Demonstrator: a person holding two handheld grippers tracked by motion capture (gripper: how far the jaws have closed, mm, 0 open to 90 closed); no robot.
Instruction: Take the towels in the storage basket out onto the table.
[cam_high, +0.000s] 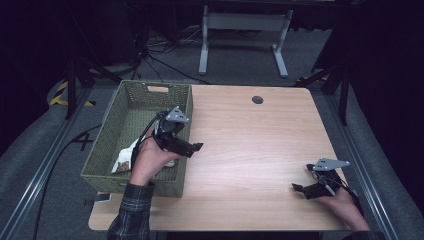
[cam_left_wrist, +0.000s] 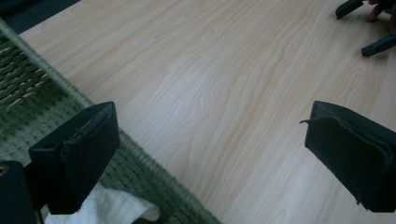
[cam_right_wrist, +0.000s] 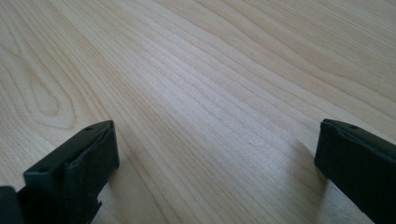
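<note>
A green woven basket (cam_high: 131, 102) stands at the table's left side, with a white cloth (cam_high: 123, 159) lying in its near end. My left gripper (cam_high: 196, 147) hovers over the basket's right rim, pointing right, open and empty. In the left gripper view its jaws stand wide apart over the basket rim (cam_left_wrist: 140, 158), with the white cloth (cam_left_wrist: 112, 207) below the left jaw. My right gripper (cam_high: 298, 188) rests low on the table's near right, open and empty. In the right gripper view bare wood (cam_right_wrist: 201, 93) lies between its jaws.
The light wooden table (cam_high: 250, 145) has a round cable hole (cam_high: 257, 99) near its far edge. A white desk frame (cam_high: 245, 25) and cables lie on the floor beyond. Metal rails run along both sides of the table.
</note>
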